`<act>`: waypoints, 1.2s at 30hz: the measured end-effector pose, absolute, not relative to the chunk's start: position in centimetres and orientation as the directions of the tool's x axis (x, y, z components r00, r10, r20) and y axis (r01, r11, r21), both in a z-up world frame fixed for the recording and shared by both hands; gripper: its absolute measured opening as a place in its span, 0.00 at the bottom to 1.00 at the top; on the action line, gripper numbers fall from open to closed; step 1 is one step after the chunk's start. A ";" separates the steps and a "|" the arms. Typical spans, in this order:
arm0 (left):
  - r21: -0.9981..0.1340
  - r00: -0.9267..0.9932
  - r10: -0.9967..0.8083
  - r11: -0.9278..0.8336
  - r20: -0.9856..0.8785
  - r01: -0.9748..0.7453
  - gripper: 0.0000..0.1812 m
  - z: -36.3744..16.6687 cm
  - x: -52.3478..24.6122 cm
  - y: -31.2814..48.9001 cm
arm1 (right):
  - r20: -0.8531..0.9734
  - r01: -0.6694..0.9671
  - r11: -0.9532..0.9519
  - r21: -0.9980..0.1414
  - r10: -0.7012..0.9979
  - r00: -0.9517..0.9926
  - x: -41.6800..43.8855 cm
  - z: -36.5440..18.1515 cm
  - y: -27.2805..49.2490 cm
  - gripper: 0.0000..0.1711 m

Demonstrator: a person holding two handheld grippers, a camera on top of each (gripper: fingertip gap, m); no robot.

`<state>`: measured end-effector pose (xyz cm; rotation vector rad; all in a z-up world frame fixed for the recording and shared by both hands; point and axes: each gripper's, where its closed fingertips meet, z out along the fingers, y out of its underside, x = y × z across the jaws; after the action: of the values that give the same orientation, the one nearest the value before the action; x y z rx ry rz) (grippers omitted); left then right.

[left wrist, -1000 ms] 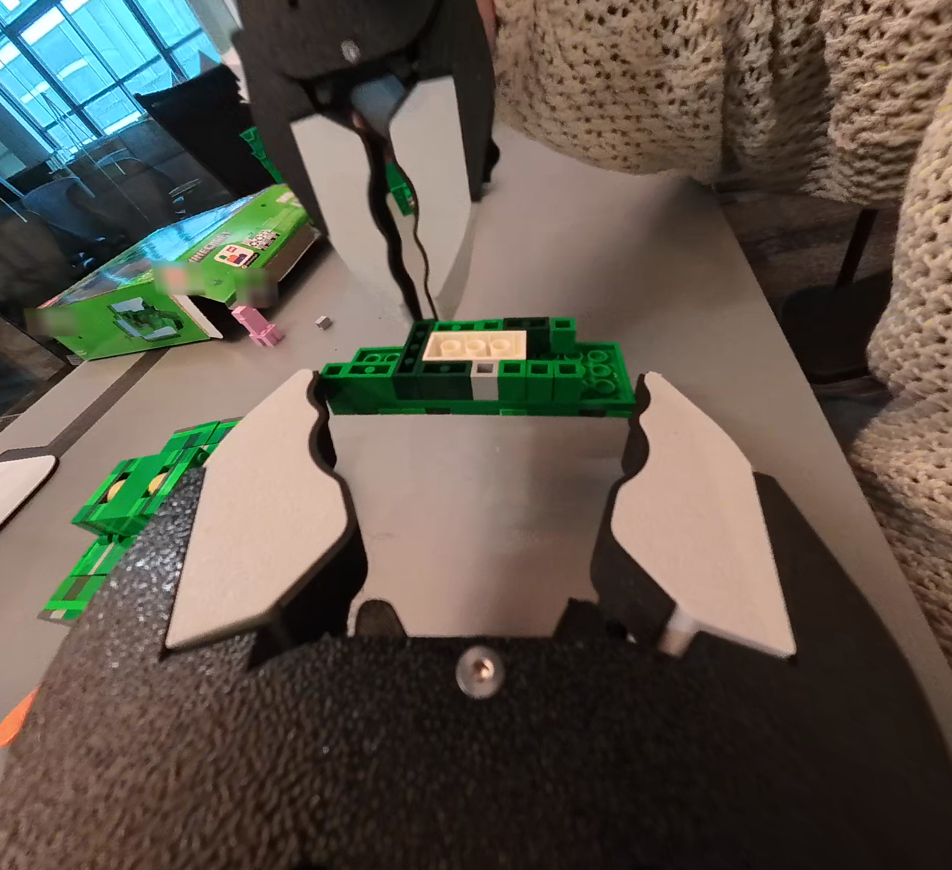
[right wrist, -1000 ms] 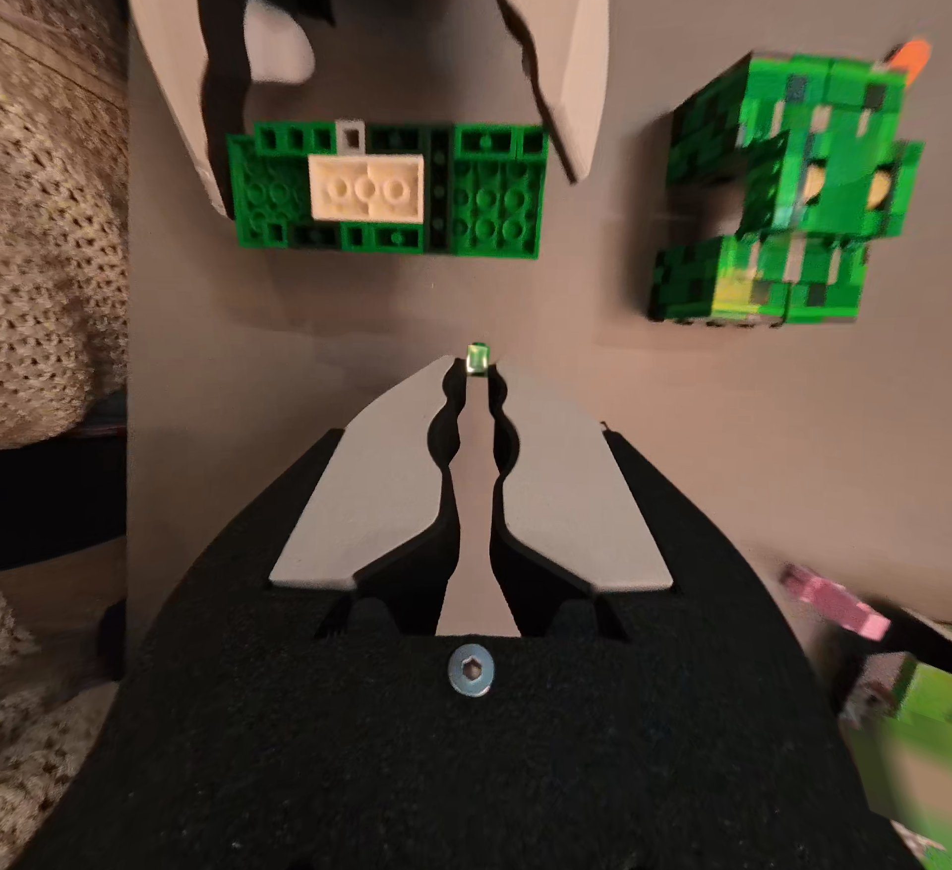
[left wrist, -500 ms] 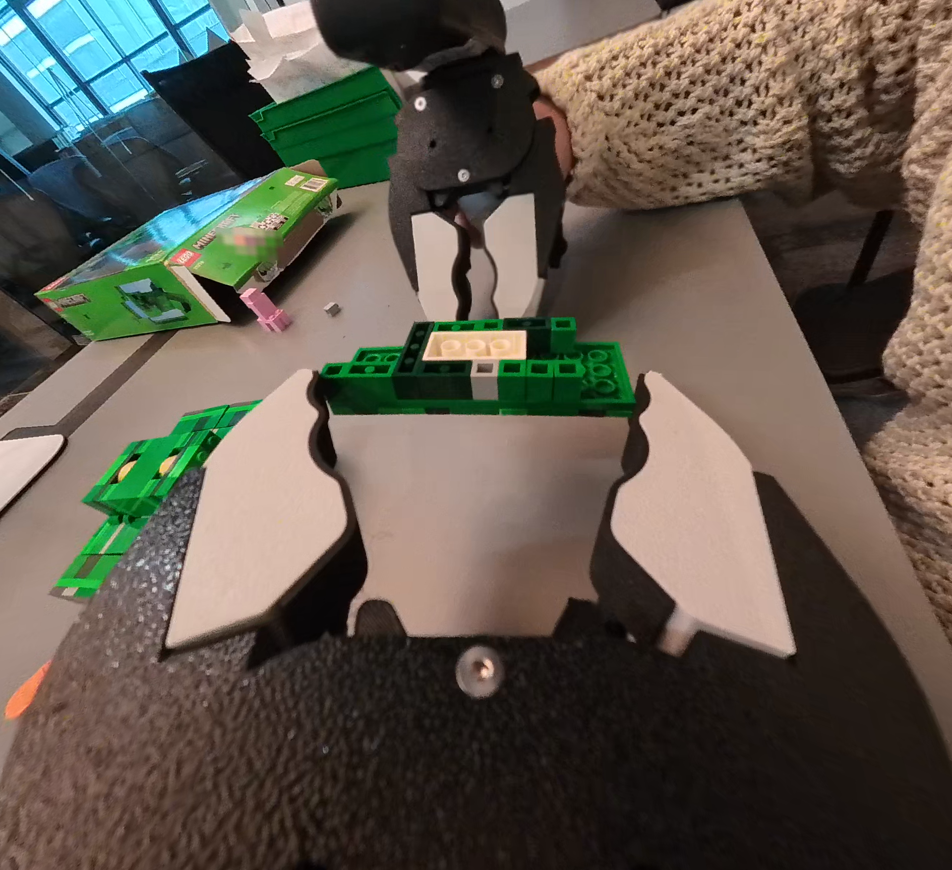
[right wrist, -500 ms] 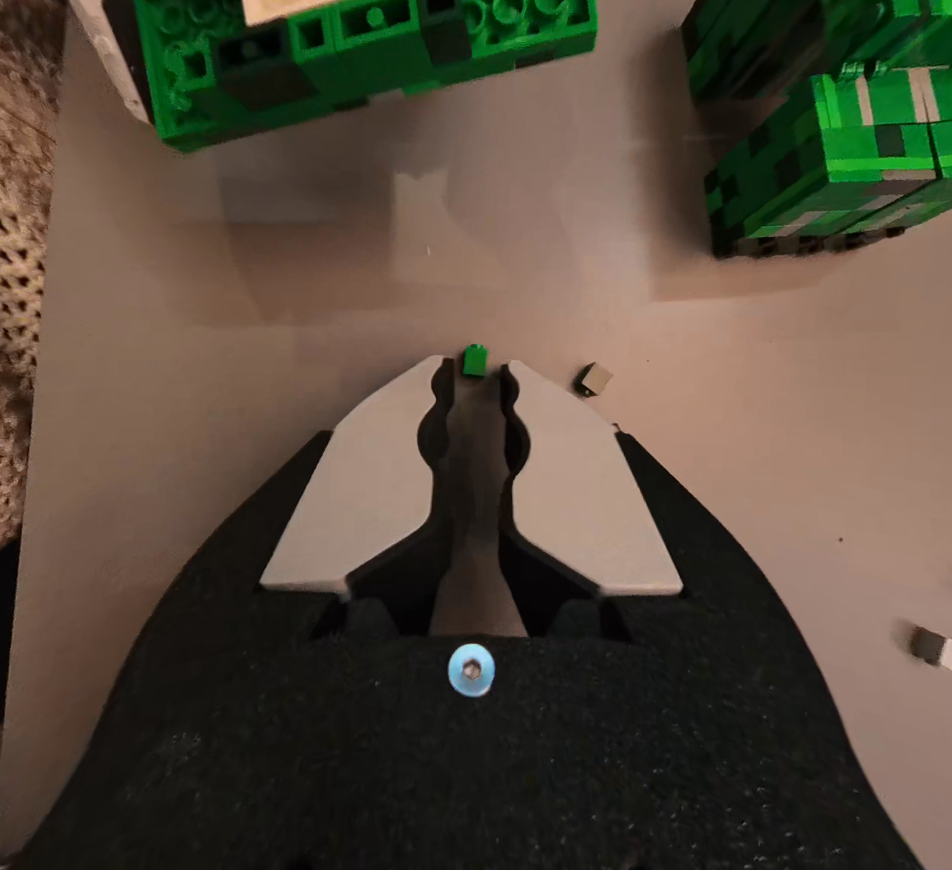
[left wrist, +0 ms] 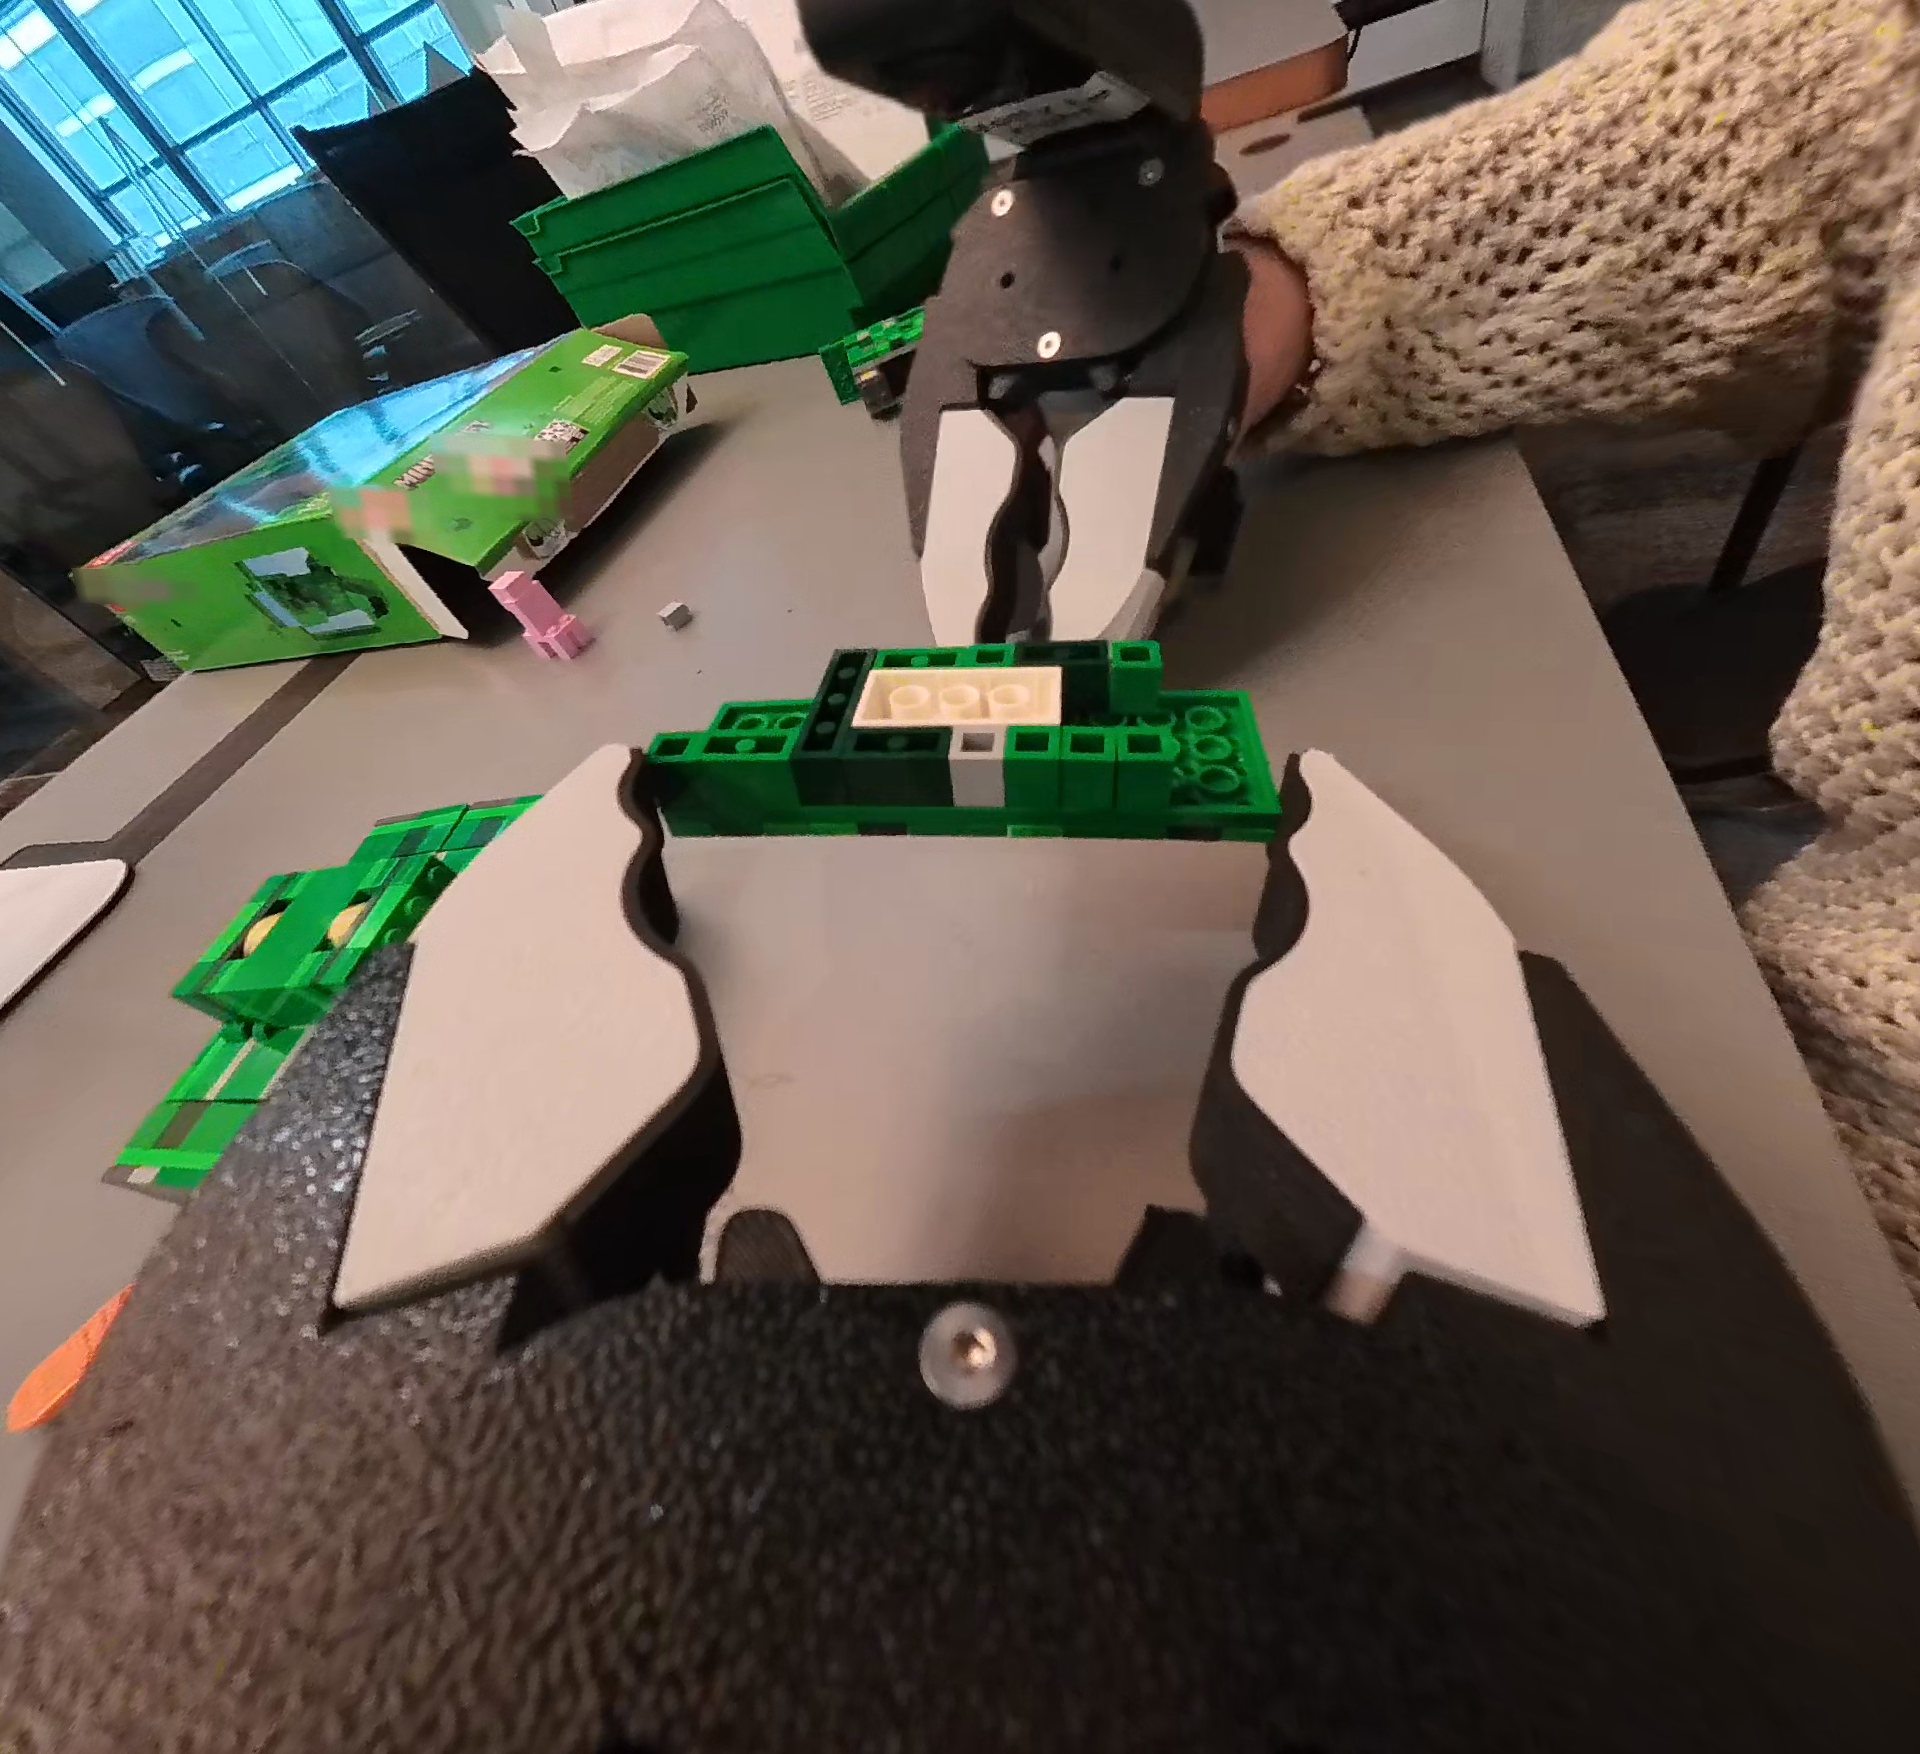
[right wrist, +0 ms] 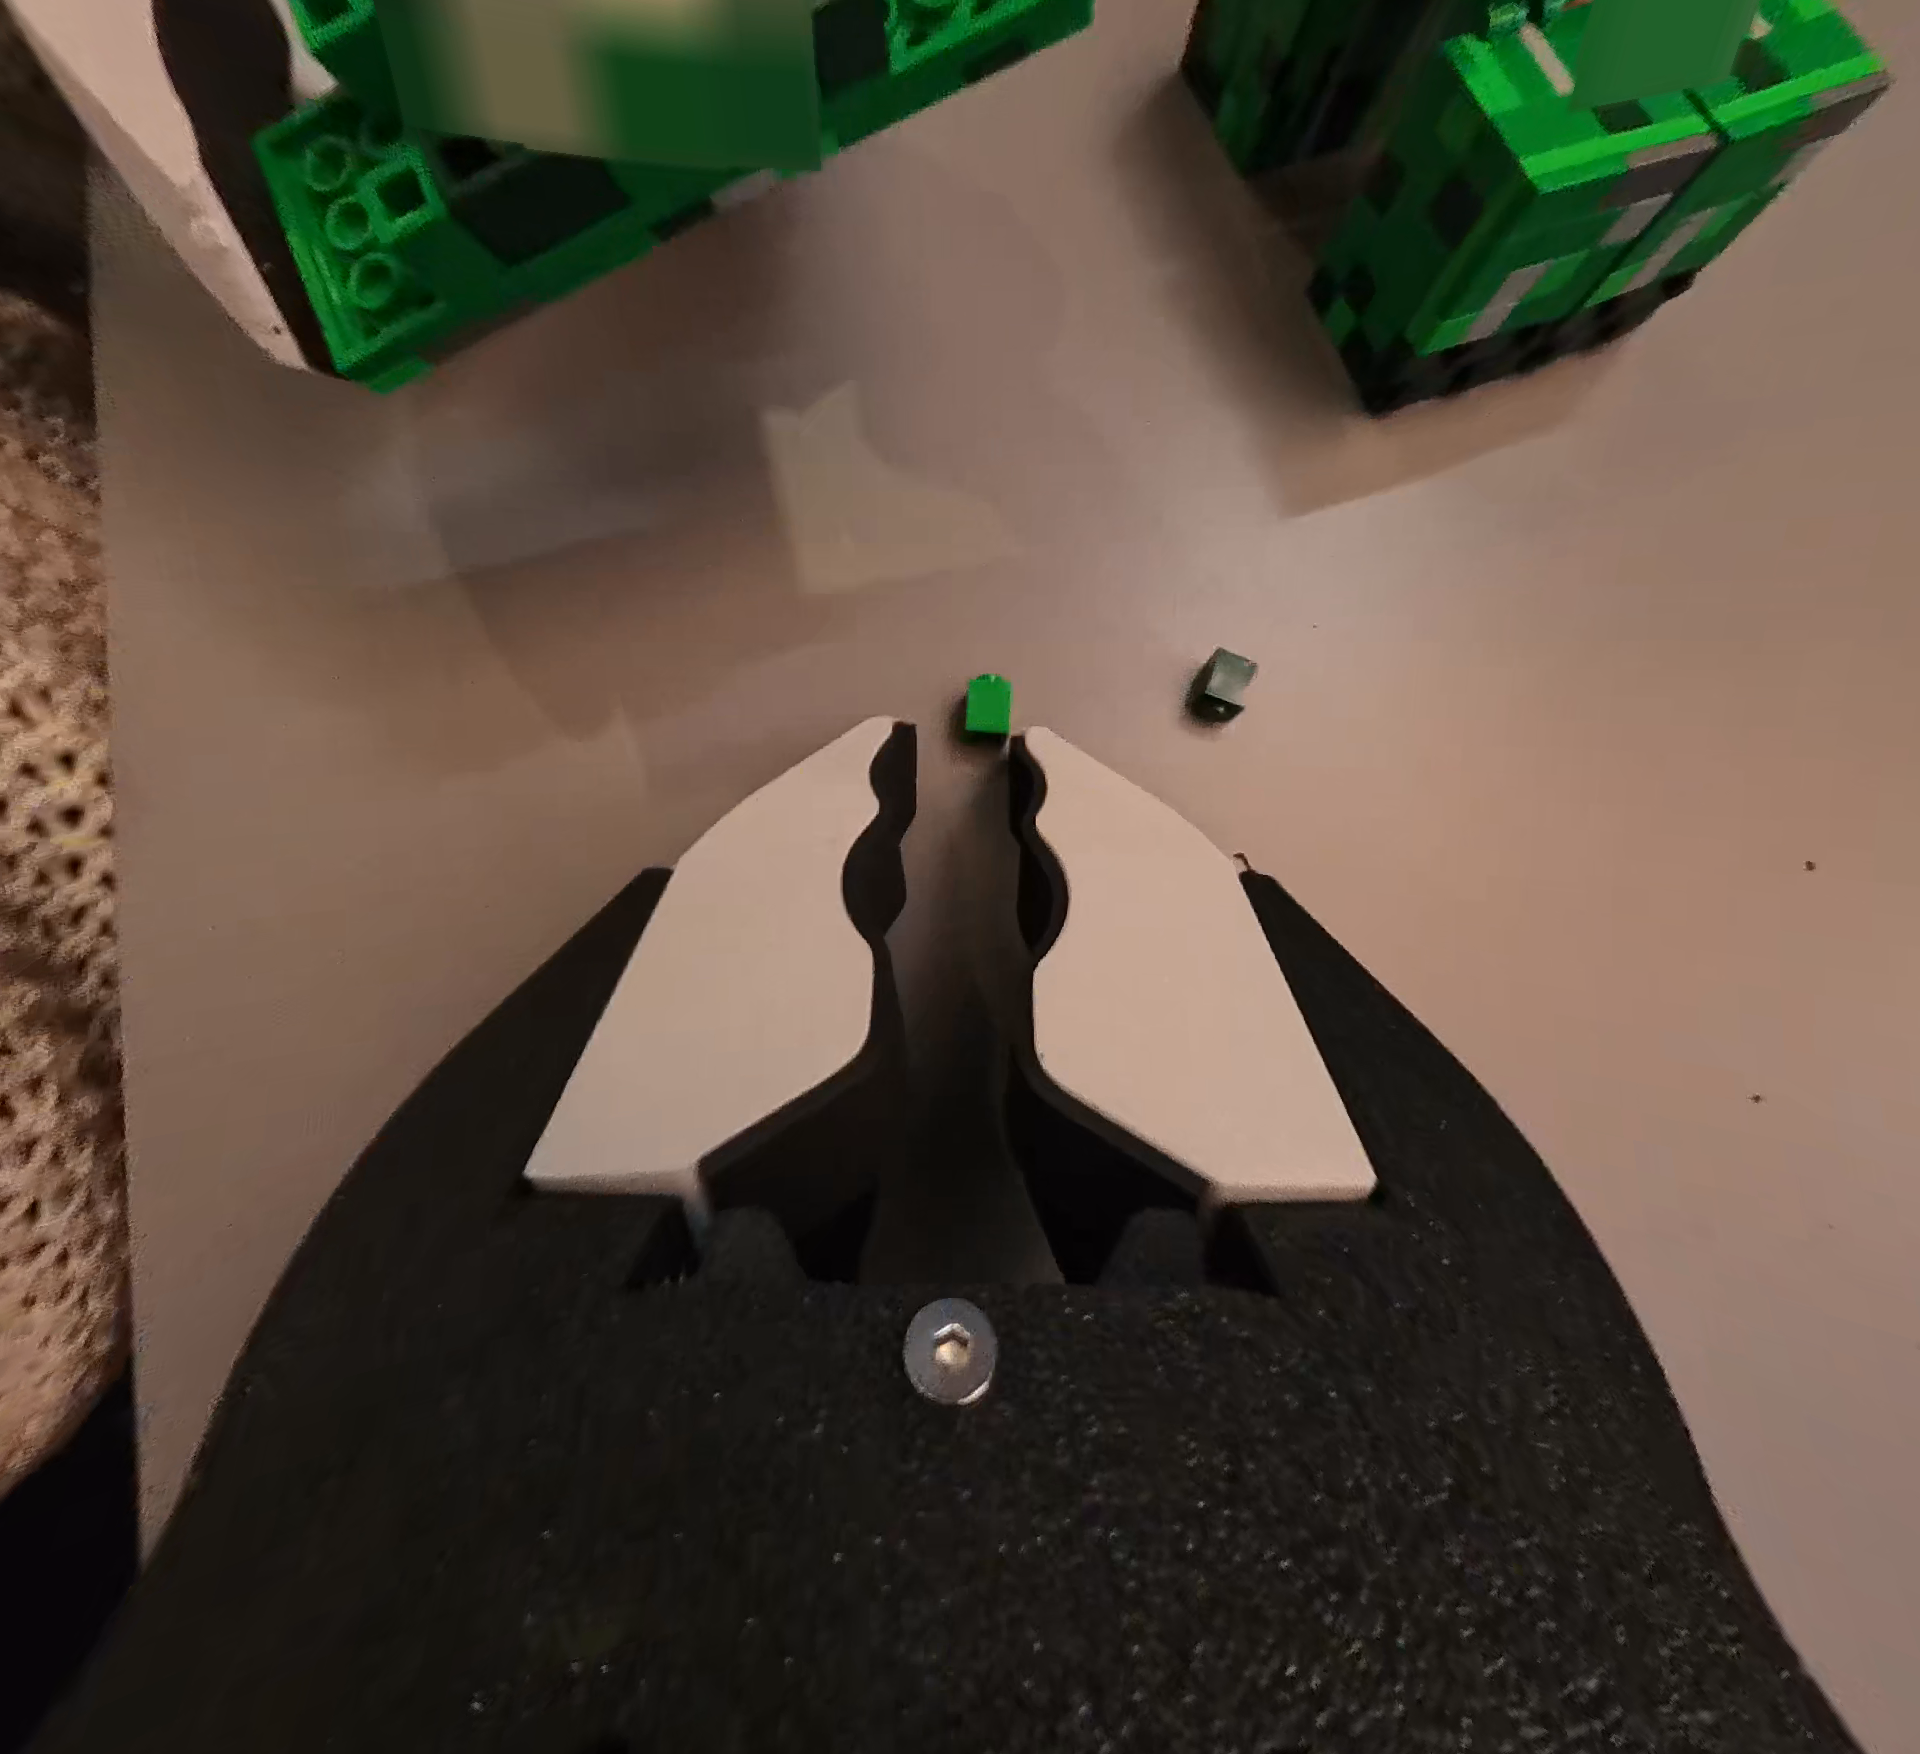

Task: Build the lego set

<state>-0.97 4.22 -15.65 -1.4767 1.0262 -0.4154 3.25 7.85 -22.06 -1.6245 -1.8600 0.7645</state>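
Note:
A flat green lego build [left wrist: 966,759] with a white brick on top rests on the grey table [left wrist: 956,977]. My left gripper [left wrist: 961,774] spans it lengthwise, and its pads touch both ends. One of its fingers [right wrist: 135,146] shows against the build's end [right wrist: 353,250] in the right wrist view. My right gripper [right wrist: 961,738] is slightly open, low over the table behind the build. A tiny green brick [right wrist: 985,705] lies on the table just past its tips, free of the left pad. The right gripper [left wrist: 1023,603] also shows in the left wrist view.
A small dark grey brick [right wrist: 1221,686] lies right of the tiny green one. A green blocky model [right wrist: 1538,146] stands nearby. A green set box [left wrist: 364,541], a pink figure [left wrist: 540,613] and green bins [left wrist: 707,260] sit farther off. The table edge [left wrist: 1662,769] runs by a person's knitted sleeve.
My right gripper held the tiny green brick pinched a second ago. It came down behind the build, opened slightly, and the brick now lies on the table. My left gripper has stayed put.

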 end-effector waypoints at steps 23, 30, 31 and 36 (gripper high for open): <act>-0.912 0.506 -0.798 0.127 -0.328 -0.391 0.61 -16.2 -0.5 4.0 | 0.201 0.630 0.305 -0.714 0.952 -0.232 1.4 -18.7 6.4 0.04; -0.902 0.483 -0.806 0.138 -0.342 -0.409 0.61 -16.4 -0.2 3.8 | 0.246 0.587 0.375 -0.718 0.925 -0.289 0.8 -16.7 5.5 0.04; -0.902 0.481 -0.807 0.138 -0.342 -0.410 0.61 -16.4 -0.2 3.8 | 0.245 0.584 0.377 -0.719 0.923 -0.295 0.8 -16.5 5.4 0.04; -0.900 0.474 -0.810 0.145 -0.346 -0.410 0.61 -16.4 -0.2 3.7 | 0.270 0.597 0.408 -0.691 0.912 -0.310 0.9 -16.3 5.4 0.04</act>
<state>-0.15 3.69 -16.40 -1.4738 1.1291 -0.4010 0.89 5.38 -16.28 -1.2788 -2.0250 0.6305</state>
